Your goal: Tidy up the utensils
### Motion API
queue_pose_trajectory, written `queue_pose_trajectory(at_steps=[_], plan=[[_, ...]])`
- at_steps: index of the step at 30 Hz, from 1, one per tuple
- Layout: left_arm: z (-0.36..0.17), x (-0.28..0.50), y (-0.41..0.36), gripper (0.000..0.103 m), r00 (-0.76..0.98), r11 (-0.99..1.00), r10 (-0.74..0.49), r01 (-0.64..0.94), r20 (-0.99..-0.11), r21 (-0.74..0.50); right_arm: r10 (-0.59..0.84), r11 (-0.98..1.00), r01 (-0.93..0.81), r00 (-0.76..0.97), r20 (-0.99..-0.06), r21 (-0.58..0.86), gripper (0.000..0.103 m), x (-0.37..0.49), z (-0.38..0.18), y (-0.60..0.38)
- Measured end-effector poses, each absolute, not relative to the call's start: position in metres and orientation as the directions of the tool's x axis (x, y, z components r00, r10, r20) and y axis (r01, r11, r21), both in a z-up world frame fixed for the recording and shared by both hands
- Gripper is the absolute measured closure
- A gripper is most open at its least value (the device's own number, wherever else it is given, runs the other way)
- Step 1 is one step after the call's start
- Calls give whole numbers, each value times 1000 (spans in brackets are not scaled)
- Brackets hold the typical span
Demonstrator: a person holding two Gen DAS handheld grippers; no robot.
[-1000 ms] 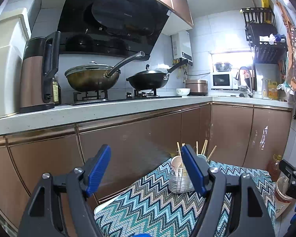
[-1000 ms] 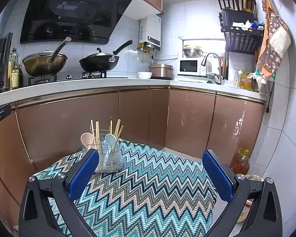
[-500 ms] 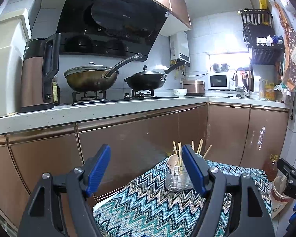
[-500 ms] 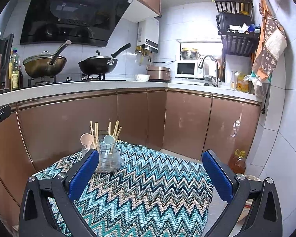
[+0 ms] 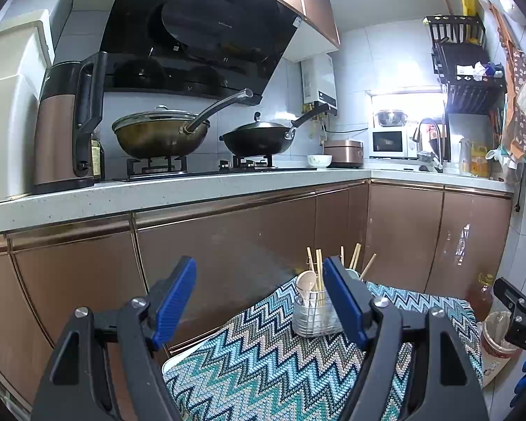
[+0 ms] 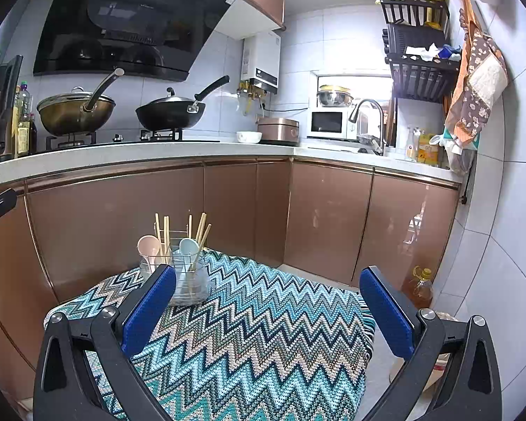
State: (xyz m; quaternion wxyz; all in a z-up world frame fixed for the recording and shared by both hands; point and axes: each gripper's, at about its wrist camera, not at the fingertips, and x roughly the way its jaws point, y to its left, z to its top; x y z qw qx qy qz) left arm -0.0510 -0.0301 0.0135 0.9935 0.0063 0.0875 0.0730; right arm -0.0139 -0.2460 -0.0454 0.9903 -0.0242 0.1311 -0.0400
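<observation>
Hovering: left gripper (image 5: 259, 298) agape, empty; right gripper (image 6: 268, 303) likewise; utensil holder (image 6: 189, 280) near cloth (image 6: 263, 333) edge

Small L-shaped kitchen. White tiled walls (image 6: 333, 35) enclose a pale stone bench (image 6: 179, 149) running over glossy copper-brown cabinet doors (image 6: 326, 217). A black slanted range hood (image 6: 122, 21) hangs above a gas hob (image 5: 200, 168) carrying a lidded brass-coloured wok (image 5: 157, 133) and a black wok (image 5: 259, 137). A white water heater (image 6: 263, 58) is mounted on the wall beside the hood. At the far corner stand a rice cooker (image 6: 278, 128), a white microwave (image 6: 329, 122) and a curved tap (image 6: 368, 119), under a brightly lit window (image 5: 406, 108). A black wall rack (image 6: 417, 52) holds oddments at upper right, with a patterned cloth (image 6: 477, 84) hanging next to it.
</observation>
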Motion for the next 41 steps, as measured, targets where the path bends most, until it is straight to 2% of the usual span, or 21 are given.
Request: queue_pose_trajectory(at_steps=[41], plan=[[5, -32, -32, 30, 973, 994, 104, -105, -206, 8, -171, 984, 153, 953, -249, -90, 0, -4, -42, -249]])
